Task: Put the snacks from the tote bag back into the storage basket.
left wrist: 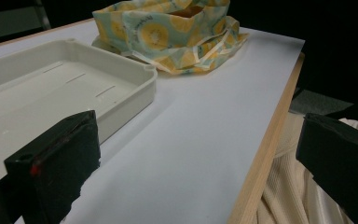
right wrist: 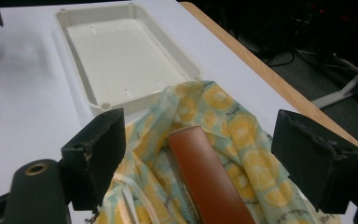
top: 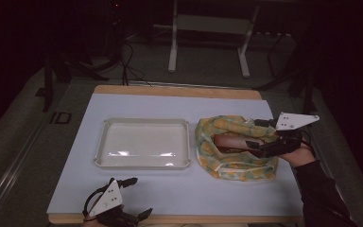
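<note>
A cloth bag (top: 234,147) printed with orange slices lies on the white table sheet, right of a cream tray (top: 142,143). A reddish-brown flat case (top: 232,141) rests in the bag's open mouth; in the right gripper view the case (right wrist: 207,179) runs between the jaws. My right gripper (top: 260,135) hovers open over the bag (right wrist: 233,121), jaws either side of the case without touching it. My left gripper (top: 137,196) stands open at the table's front edge, nothing between its jaws. The bag (left wrist: 172,32) and tray (left wrist: 51,93) lie ahead of it in the left gripper view.
The tray (right wrist: 121,60) holds nothing. A wooden table edge (left wrist: 265,140) runs along the front, with a person's cream garment below it. Beyond the table a white metal stand (top: 208,33) and cables sit on the dark floor.
</note>
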A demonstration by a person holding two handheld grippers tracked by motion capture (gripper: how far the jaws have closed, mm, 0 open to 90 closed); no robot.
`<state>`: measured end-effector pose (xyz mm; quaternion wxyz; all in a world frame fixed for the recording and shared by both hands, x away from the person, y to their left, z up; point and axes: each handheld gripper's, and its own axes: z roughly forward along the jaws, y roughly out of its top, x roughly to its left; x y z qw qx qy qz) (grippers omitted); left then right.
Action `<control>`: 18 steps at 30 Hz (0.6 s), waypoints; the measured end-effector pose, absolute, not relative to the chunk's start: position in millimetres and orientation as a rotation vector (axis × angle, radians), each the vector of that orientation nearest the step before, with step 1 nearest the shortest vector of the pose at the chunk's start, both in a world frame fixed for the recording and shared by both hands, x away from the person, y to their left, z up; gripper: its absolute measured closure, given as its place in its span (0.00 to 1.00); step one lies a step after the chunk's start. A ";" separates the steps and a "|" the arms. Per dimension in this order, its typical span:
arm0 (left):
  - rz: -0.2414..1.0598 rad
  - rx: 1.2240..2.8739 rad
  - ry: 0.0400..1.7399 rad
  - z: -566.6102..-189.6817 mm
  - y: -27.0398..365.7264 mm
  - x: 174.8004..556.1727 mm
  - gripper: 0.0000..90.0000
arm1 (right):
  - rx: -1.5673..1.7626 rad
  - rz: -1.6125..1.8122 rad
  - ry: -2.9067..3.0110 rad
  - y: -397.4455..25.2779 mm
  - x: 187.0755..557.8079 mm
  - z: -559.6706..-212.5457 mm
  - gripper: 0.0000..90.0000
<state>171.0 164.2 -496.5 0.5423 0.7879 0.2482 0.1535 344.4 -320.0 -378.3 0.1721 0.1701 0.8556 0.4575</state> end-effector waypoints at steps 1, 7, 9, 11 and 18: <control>0.365 1.871 0.589 -496.5 164.2 171.0 0.00 | 0.492 1.304 2.432 -321.3 347.1 -377.7 0.20; 0.363 1.871 0.589 -496.7 163.5 171.1 0.00 | 0.503 1.285 2.449 -326.5 360.0 -378.0 0.24; 0.362 1.872 0.588 -496.7 163.5 171.3 0.00 | 0.494 1.264 2.449 -327.7 363.3 -379.0 0.26; 0.361 1.871 0.588 -496.8 163.6 171.3 0.00 | 0.494 1.248 2.468 -328.6 366.9 -381.0 0.27; 0.360 1.874 0.584 -496.8 163.7 171.1 0.00 | 0.516 1.188 2.524 -330.3 377.5 -396.1 0.32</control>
